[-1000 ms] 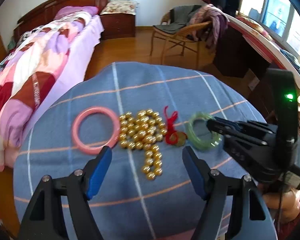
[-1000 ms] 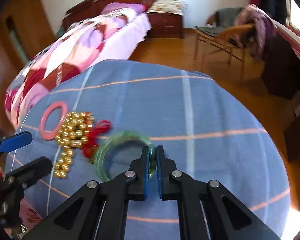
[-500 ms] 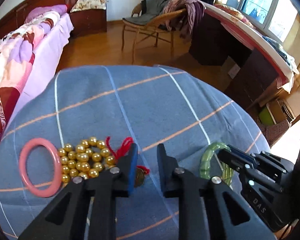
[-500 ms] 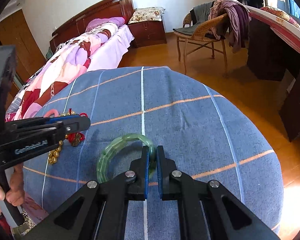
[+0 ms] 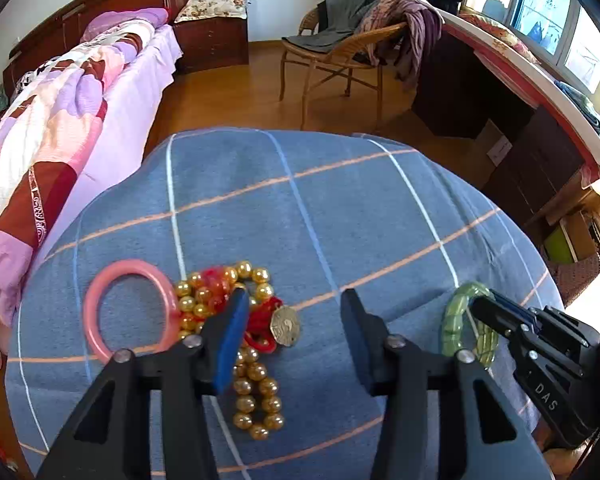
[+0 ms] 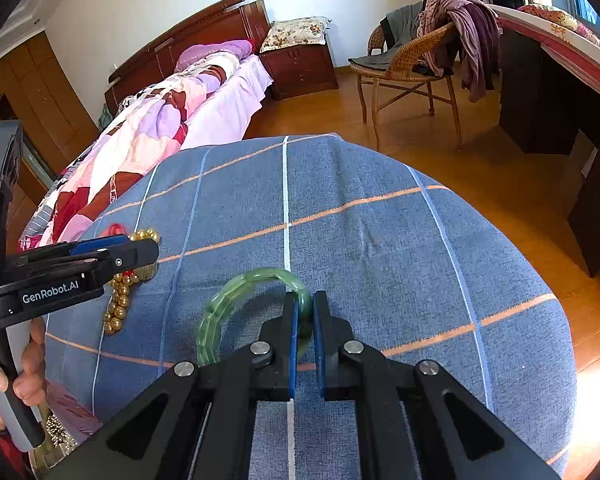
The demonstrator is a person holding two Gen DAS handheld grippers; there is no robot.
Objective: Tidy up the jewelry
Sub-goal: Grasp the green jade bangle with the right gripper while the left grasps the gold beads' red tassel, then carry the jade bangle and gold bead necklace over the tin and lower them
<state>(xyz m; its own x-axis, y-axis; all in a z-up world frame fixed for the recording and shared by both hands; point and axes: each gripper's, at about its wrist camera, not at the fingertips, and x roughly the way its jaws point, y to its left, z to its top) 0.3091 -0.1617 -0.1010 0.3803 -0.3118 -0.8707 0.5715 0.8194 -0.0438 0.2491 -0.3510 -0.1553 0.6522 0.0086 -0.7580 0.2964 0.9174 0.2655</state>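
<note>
Right gripper pinching green bangle — sorting step. Left gripper opening, nothing squeezed, coin charm between tips. Next — close on charm gently.

In front of you, a round tabletop wears a blue cloth with white and orange lines. On it, left to right, lie a pink bangle, a heap of gold beads, a red cord with a coin charm and a green bangle.
</note>
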